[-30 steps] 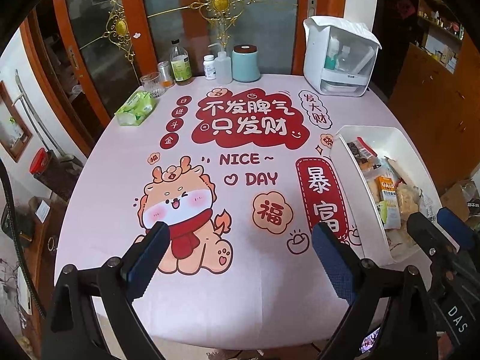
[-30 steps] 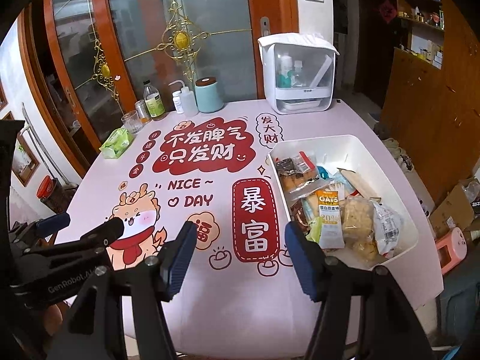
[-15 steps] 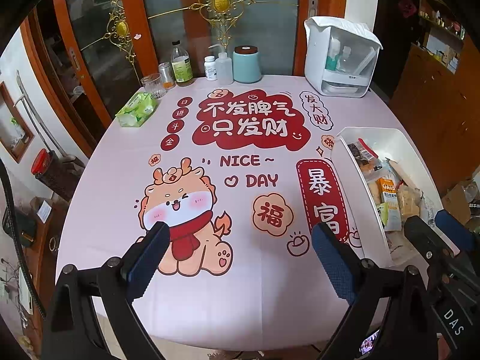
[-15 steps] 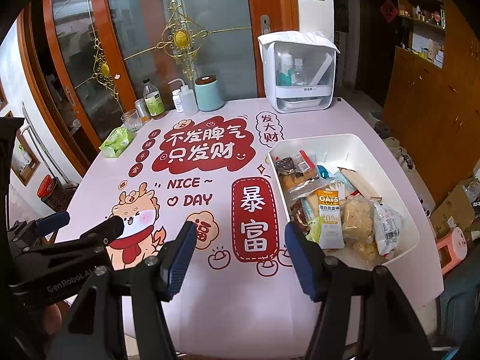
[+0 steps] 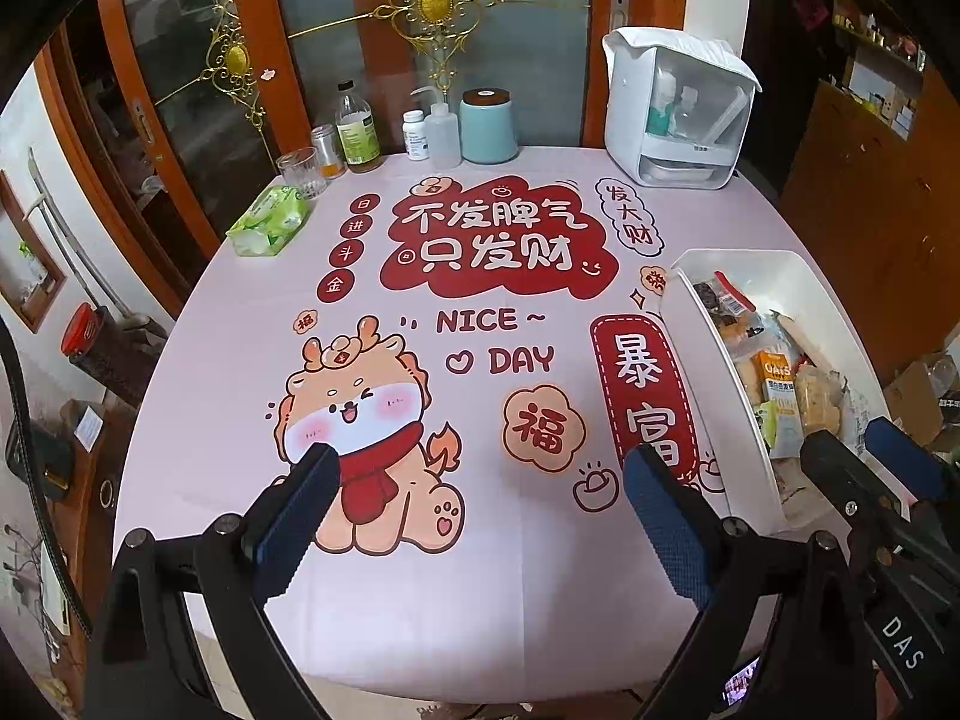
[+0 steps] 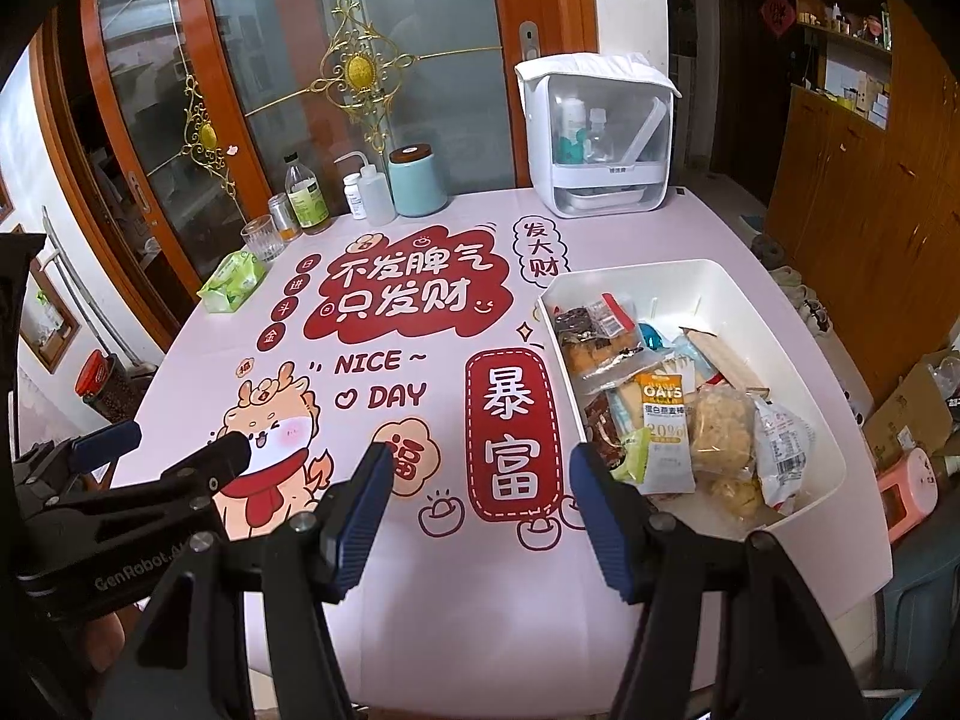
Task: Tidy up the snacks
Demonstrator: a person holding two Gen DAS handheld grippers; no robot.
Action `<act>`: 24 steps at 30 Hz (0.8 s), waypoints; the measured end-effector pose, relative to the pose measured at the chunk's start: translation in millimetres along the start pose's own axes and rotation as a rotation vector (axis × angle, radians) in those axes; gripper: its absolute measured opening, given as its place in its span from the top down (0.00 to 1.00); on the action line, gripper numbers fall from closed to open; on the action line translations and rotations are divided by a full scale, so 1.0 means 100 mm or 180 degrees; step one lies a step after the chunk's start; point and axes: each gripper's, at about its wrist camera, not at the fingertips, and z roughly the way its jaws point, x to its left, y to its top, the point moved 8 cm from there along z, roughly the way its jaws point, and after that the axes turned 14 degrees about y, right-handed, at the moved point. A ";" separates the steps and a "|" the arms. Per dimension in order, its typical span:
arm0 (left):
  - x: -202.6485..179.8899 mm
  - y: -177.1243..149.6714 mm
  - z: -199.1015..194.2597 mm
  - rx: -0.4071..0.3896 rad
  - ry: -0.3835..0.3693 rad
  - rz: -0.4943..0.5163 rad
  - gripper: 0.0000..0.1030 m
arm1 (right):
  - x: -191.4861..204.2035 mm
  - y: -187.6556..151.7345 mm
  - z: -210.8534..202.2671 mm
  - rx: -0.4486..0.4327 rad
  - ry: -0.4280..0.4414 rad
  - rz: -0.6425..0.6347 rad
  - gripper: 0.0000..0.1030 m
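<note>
While I hold both grippers above the near edge of the table [image 6: 480, 612], my left gripper [image 5: 480, 516] and right gripper [image 6: 480, 504] gape wide, gripping nothing; every snack I can see lies heaped in the one white bin [image 6: 831, 450] at my right; the oat bar [image 6: 665, 426] lies on top; none sits on the printed cloth; this fits snacks all gathered in, or a bin waiting to be sorted; roughly ten packets, overlapping too much for an exact count.
</note>
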 end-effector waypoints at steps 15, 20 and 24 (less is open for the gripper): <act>-0.01 0.00 0.07 0.0009 -0.0032 0.0068 0.08 | 0.01 -0.05 0.03 0.0020 -0.0001 0.0020 0.40; -0.02 -0.01 0.06 0.0016 -0.0030 0.0064 0.08 | 0.01 -0.06 0.04 0.0023 -0.0002 0.0029 0.40; -0.02 -0.02 0.07 0.0016 -0.0037 0.0076 0.08 | 0.03 -0.11 0.04 0.0028 -0.0008 0.0043 0.40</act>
